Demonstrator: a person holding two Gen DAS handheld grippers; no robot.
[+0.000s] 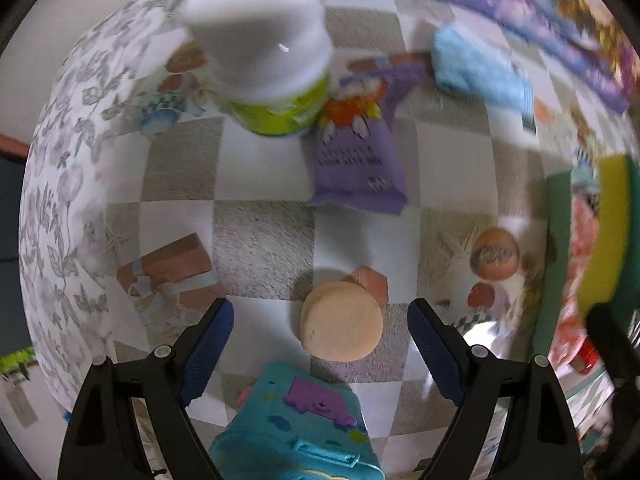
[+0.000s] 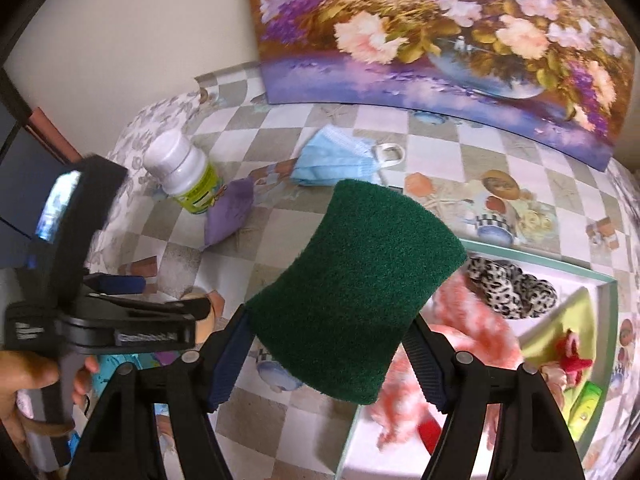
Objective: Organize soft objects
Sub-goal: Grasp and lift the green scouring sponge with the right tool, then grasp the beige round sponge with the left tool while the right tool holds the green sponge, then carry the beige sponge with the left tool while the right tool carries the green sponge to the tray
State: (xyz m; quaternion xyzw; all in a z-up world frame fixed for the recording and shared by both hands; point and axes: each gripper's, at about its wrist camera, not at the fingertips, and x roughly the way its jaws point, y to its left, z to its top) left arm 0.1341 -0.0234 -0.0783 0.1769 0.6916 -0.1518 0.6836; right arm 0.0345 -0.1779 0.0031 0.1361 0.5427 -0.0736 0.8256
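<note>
My right gripper (image 2: 328,336) is shut on a green scouring sponge (image 2: 352,280) and holds it above the table, at the left edge of a green-rimmed tray (image 2: 600,276). The tray holds a pink fluffy cloth (image 2: 472,320), a leopard-print scrunchie (image 2: 508,284) and a yellow-green cloth (image 2: 560,332). The sponge's yellow side shows at the right of the left wrist view (image 1: 608,232). My left gripper (image 1: 320,328) is open, its jaws either side of a round beige puff (image 1: 342,322). A blue face mask (image 1: 476,72) (image 2: 336,156) and a purple pouch (image 1: 360,160) (image 2: 230,210) lie further back.
A white bottle with a green label (image 1: 272,60) (image 2: 184,168) lies on the checkered tablecloth. A teal toy case (image 1: 304,432) sits just under my left gripper. A flower painting (image 2: 440,32) leans at the back of the table. The table's left edge curves away near the bottle.
</note>
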